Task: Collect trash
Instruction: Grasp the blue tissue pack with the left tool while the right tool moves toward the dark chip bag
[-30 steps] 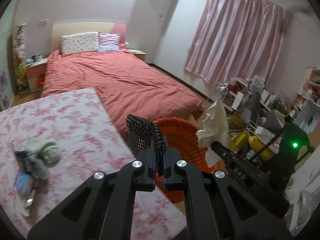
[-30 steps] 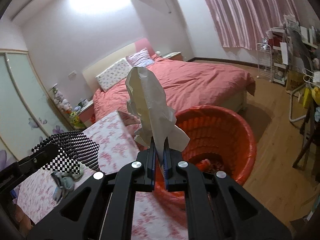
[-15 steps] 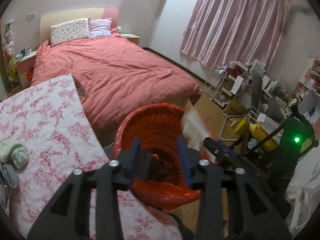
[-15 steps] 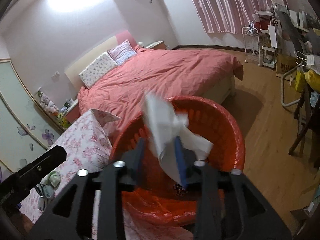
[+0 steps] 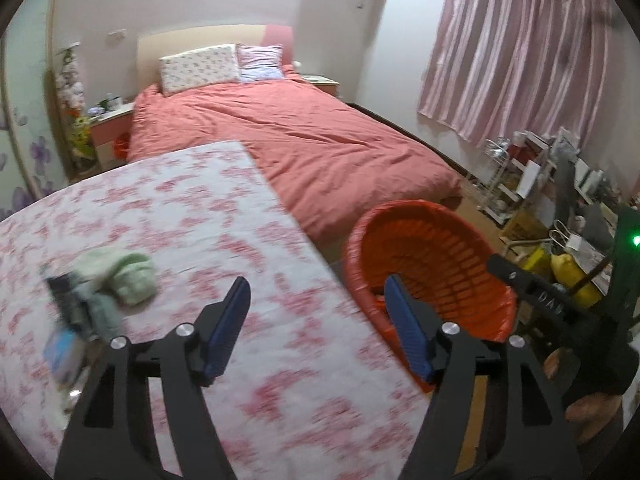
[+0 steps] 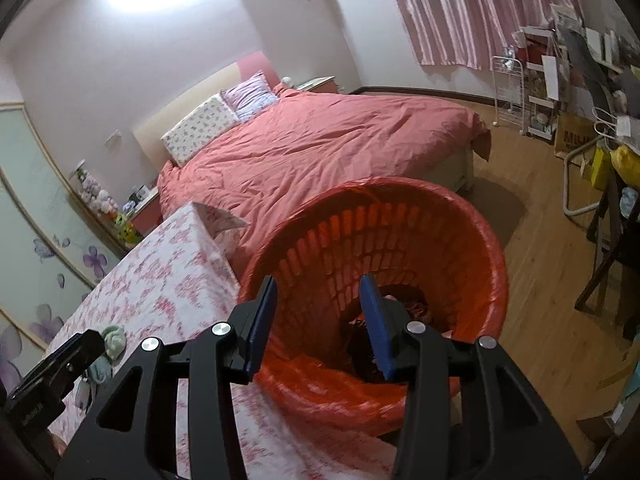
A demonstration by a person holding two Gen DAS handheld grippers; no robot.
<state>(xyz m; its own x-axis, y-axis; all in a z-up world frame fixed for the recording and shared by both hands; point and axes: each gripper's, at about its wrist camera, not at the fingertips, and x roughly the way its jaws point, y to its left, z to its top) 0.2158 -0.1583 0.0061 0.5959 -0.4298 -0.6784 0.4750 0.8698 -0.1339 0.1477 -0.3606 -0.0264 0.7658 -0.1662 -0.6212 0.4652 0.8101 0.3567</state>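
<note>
Just then the left gripper (image 5: 316, 312) and the right gripper (image 6: 318, 312) were both opening, nothing between their jaws, the right above the round orange slatted plastic bin (image 6: 404, 248) beside the floral-clothed table (image 5: 168, 216).

Each tongs unit is matte black with two angled arms carrying triangular cutouts. Round silver screws mark the pivots, four per unit. The fingers (image 5: 228, 330) carry flat blue pads. On the right tongs (image 6: 318, 322) the pads are the same blue. Its body, seen from the left view, bears white lettering and a green indicator light (image 5: 636, 241).
</note>
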